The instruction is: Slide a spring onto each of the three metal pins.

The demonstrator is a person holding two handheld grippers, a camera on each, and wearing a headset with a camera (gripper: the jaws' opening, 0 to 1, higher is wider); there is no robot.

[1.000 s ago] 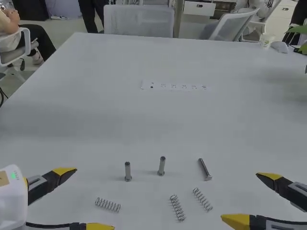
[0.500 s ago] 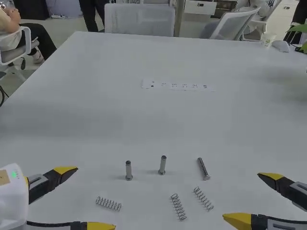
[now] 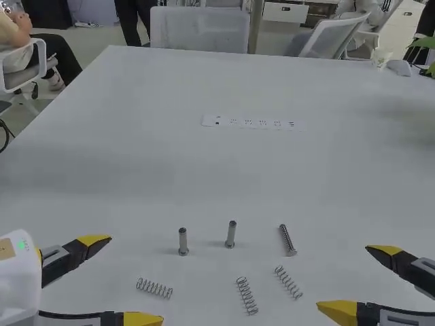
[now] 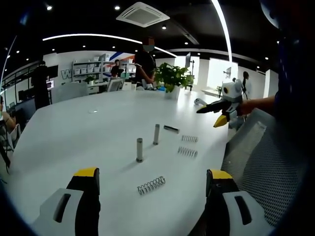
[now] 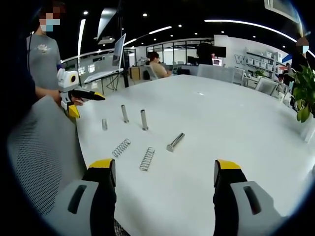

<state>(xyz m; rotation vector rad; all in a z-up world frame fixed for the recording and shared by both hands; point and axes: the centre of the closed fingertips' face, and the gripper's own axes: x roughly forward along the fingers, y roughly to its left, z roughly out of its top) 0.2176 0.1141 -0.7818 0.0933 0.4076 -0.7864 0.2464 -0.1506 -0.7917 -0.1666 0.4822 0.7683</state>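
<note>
Open-plan office, ceiling strip lights and spots visible in both gripper views. Worktop: big, white, matte, flat, rounded near edge. Grey mesh-back chair at its far edge, a white one beside it. Leafy green plant at the far right corner.

My left claw: jaws wide apart, gripping nothing, low over the near left of the worktop. Grey tapered jaws, yellow tips. My right claw: same build, jaws also apart and holding nothing, near right.

Flush socket strip, white, mid-worktop, well beyond the parts.

Pins: plain grey metal cylinders, smooth, in a row between the claws. Left pin and middle pin stand upright. Right pin lies on its side, wider head toward me.

Springs: thin wire coils, silver, all lying flat on the worktop just nearer me than the pins, none on a pin. Left spring sits nearer me than the left pin. Middle spring and right spring lie close together, not touching, below the middle and right pins.
</note>
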